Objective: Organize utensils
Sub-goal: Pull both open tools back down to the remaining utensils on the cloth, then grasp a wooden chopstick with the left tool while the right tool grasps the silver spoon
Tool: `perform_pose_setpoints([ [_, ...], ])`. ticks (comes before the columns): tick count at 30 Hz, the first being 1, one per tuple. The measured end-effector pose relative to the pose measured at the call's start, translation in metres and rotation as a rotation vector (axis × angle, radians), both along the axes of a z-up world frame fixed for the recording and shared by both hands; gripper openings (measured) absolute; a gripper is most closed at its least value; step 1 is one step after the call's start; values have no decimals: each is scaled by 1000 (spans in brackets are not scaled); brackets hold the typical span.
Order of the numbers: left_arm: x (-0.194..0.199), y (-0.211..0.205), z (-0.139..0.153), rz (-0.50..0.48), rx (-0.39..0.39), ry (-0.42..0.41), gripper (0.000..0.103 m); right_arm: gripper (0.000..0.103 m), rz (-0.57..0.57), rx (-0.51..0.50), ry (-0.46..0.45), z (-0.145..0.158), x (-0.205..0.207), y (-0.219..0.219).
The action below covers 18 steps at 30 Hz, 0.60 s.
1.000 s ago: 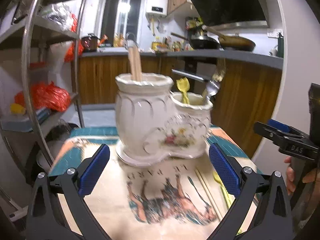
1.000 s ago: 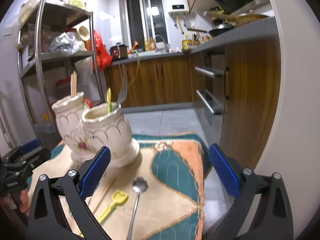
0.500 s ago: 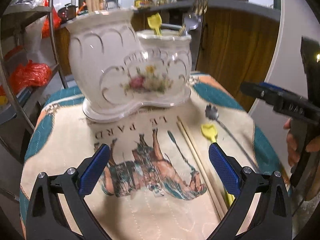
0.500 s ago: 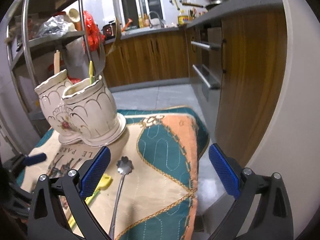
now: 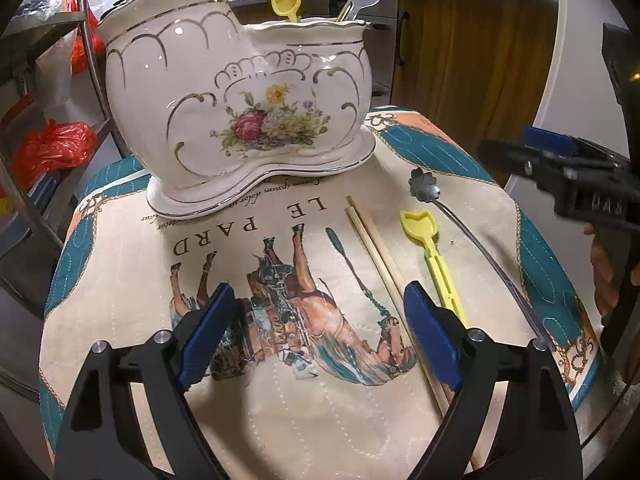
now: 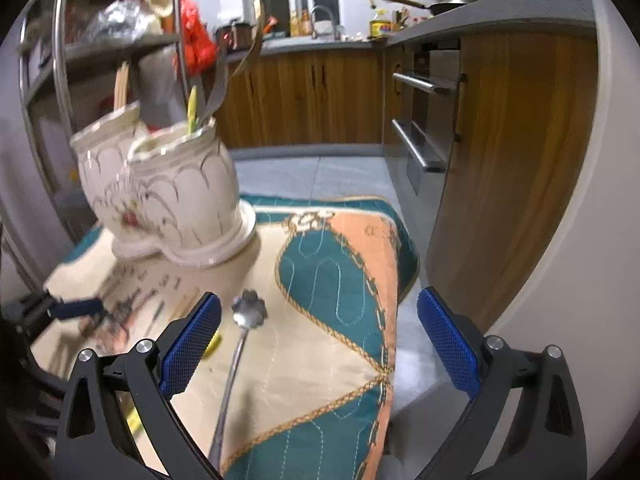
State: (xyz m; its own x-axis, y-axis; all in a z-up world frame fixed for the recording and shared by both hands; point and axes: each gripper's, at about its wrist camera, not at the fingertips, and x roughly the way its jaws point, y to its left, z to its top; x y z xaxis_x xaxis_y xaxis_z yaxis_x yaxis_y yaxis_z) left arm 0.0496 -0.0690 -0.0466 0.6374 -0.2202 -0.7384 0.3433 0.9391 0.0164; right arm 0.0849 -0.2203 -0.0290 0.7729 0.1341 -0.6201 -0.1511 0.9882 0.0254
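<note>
Both grippers hang over the mat (image 5: 120, 248), jaws wide apart and holding nothing. The chopsticks (image 5: 380, 252), yellow scoop (image 5: 430, 248) and spoon (image 5: 460, 220) lie near the holder (image 5: 240, 112). Next, one gripper probably must drop and pinch one piece.

Black left tool (image 5: 316, 332) — blue ribbed pads (image 5: 206, 334), silver screws.

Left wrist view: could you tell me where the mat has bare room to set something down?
Free: the horse print between the ceramic holder and the left gripper, left of the chopsticks. Crowded: the right strip, where chopsticks, yellow scoop and flower-headed metal spoon lie side by side.
</note>
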Motion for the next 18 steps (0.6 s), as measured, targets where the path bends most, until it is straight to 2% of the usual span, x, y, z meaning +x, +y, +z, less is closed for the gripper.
perform_pose_setpoints([
  [1, 1, -1, 0, -3, 2, -2, 83, 95, 14, -9, 9, -1, 0, 2],
  [3, -2, -5, -1, -11, 19, -15, 81, 84, 62, -34, 40, -4, -2, 12],
  [5, -4, -9, 0, -22, 34, -25, 74, 69, 104, -44, 81, -9, -1, 20],
  [7, -5, -15, -3, -55, 35, -10, 59, 60, 139, -32, 123, -14, 0, 25],
  [8, -6, -17, -2, -67, 26, -8, 57, 55, 158, -31, 145, -17, 0, 28],
  [11, -6, -19, -1, -98, 9, 2, 40, 41, 173, -53, 152, -19, -1, 32],
  [13, -7, -20, 0, -117, 12, 2, 19, 33, 184, -43, 160, -20, -1, 33],
  [15, -6, -20, 0, -123, 24, 0, 12, 28, 187, -45, 170, -22, 1, 35],
  [18, -6, -16, 2, -139, 22, 7, 9, 21, 205, -53, 169, -24, 1, 39],
])
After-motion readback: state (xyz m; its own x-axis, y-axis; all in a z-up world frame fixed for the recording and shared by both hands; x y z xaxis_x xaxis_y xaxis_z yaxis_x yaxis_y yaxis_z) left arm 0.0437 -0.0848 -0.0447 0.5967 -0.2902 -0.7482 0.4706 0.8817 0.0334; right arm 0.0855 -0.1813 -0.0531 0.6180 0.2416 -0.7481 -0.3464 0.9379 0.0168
